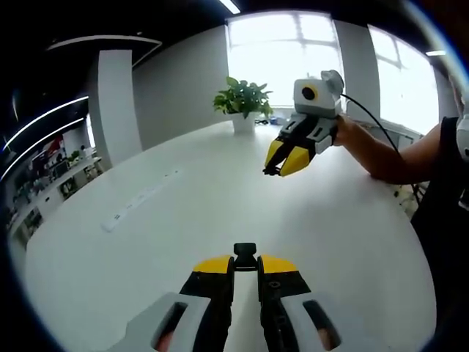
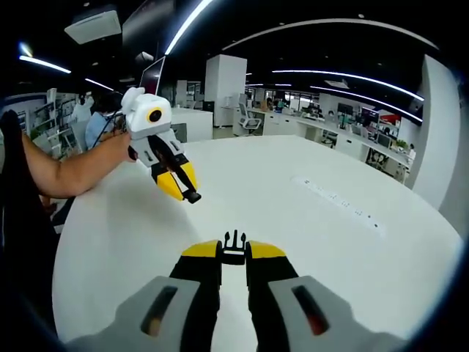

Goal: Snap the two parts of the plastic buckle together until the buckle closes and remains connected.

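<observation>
Left gripper (image 1: 245, 265) jaws clamp socket half (image 1: 245, 254); right gripper (image 2: 234, 251) jaws clamp pronged half (image 2: 234, 247).

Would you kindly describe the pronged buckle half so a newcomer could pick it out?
Above the big white round table, find the right gripper with yellow-tipped jaws. The small black buckle part is pinched between them. Unlike the blunt socket half in the left gripper, it ends in prongs.

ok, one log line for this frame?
left gripper: shut on socket half | right gripper: shut on pronged half | halves apart above white table | not mated
</observation>
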A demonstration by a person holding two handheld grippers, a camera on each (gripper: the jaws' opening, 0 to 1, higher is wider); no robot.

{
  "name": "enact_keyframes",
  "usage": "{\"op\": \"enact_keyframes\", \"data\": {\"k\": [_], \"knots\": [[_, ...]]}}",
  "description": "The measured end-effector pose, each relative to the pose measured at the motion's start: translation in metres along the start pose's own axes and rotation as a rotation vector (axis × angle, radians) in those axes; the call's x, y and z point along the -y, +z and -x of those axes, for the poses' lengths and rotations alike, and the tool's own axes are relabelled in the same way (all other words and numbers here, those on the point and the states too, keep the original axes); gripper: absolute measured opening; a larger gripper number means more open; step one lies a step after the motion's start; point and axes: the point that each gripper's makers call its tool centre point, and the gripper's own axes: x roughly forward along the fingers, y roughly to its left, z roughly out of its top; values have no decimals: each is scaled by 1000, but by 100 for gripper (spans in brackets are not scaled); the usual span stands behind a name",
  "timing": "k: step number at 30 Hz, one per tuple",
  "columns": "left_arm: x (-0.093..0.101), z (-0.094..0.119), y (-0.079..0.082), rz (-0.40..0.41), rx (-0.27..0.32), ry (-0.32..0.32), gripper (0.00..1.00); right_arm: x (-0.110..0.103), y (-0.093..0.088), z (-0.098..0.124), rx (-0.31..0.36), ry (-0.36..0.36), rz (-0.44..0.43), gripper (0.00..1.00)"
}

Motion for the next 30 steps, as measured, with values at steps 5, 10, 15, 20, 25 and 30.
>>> {"op": "enact_keyframes", "data": {"k": [5, 10, 15, 20, 25, 30], "knots": [[3, 1, -5, 0, -6, -1, 10, -3, -3, 1, 0, 0, -1, 11], [8, 1, -7, 0, -6, -4, 10, -6, -6, 1, -5, 3, 2, 11], [12, 4, -9, 1, -3, -8, 10, -11, -11, 2, -6, 8, -4, 11], [17, 6, -10, 0, -2, -15, 10, -12, -15, 3, -14, 11, -10, 11], [22, 9, -9, -2, 6, -20, 10, -17, -17, 6, -16, 15, -14, 11], [30, 10, -13, -12, -4, -28, 10, -22, -18, 10, -16, 19, -8, 11]]}}
